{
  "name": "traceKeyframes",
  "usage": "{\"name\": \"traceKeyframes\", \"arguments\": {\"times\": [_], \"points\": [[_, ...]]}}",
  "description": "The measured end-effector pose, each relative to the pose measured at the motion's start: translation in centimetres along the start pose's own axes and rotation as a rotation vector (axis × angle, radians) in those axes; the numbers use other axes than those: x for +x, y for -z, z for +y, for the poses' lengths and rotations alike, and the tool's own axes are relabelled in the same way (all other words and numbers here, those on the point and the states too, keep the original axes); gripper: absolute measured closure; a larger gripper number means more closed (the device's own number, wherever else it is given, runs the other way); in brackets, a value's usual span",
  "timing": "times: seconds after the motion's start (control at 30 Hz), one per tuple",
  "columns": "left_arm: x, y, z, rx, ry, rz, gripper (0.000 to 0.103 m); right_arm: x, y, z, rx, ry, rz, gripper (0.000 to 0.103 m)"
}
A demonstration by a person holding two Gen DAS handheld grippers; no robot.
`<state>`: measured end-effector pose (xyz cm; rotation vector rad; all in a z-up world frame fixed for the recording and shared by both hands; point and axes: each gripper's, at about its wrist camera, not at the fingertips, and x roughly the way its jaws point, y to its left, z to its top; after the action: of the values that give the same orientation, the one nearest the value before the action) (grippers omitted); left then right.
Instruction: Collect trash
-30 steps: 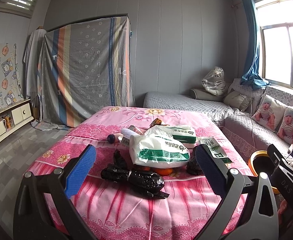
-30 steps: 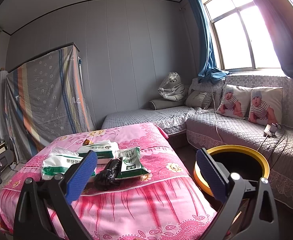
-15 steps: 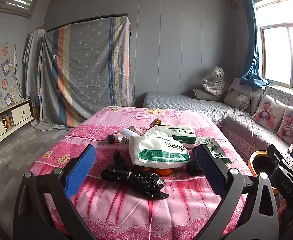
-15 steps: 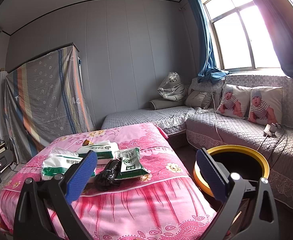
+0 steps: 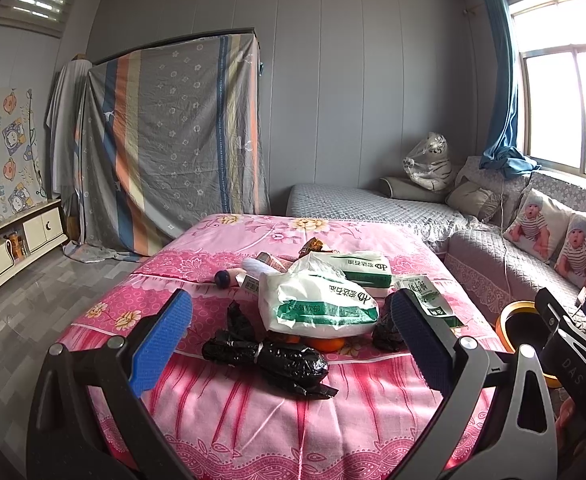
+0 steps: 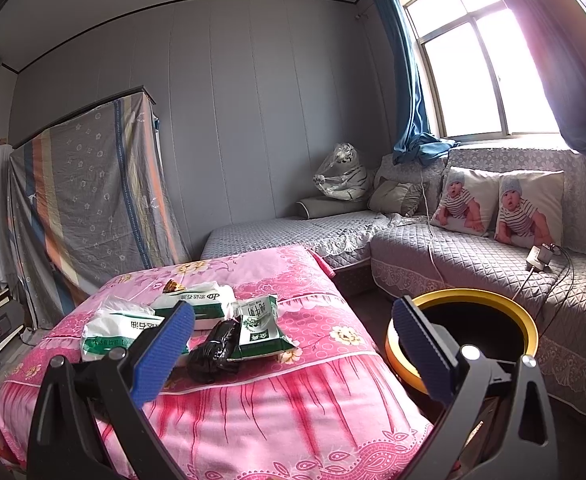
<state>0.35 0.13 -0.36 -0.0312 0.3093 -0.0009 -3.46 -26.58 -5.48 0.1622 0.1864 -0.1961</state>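
The left claw (image 5: pixel 291 336) hangs with its blue-padded fingers (image 5: pixel 161 338) spread wide apart and nothing between them, above the near edge of a bench covered in a pink floral cloth (image 5: pixel 253 420). Seen between the fingers, a crumpled black plastic bag (image 5: pixel 269 358) lies closest on the cloth. Just behind it sits a white plastic bag with green bands (image 5: pixel 321 306); its print reads mirrored in this view and the characters are too small to make out reliably. An orange fruit (image 5: pixel 327 344) peeps from under that bag. Behind stands a second white and green pack (image 5: pixel 363 274) with the same kind of mirrored print, and to its right a small green and white snack pouch (image 5: pixel 429 300) beside another black bag (image 5: pixel 385 330). Farther back lie a few small wrappers and a dark-capped bottle (image 5: pixel 229 278).

The right claw (image 6: pixel 293 338) also stands wide apart and empty, near the bench's right corner. Past its left finger lie the black bag (image 6: pixel 213 348), the snack pouch (image 6: pixel 259 330) and the two white packs (image 6: pixel 113 328). Behind its right finger, on the floor between bench and grey quilted sofa (image 6: pixel 473 264), stands a yellow-rimmed bin with a black liner (image 6: pixel 493 300). In the left view, the letters "DAS" show on the right tool's black body (image 5: pixel 573 364).
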Motion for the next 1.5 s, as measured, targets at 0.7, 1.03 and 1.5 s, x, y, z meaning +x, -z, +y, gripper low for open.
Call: {"name": "traceKeyframes", "arguments": {"times": [0.7,1.03,1.5], "points": [[-1.2,1.0,1.5,-0.031,0.110,0.030,0.007,3.0,-3.0,-0.6,-0.114,-0.048,-0.039,0.007],[1.6,1.7,1.9,-0.027,0.259,0.069,0.007,11.0,-3.3,1.6,-0.246,-0.325,0.345,0.007],[6.0,0.7,12.0,-0.065,0.002,0.094,0.008,17.4,0.2,17.4,-0.735,-0.876,0.471,0.007]]}}
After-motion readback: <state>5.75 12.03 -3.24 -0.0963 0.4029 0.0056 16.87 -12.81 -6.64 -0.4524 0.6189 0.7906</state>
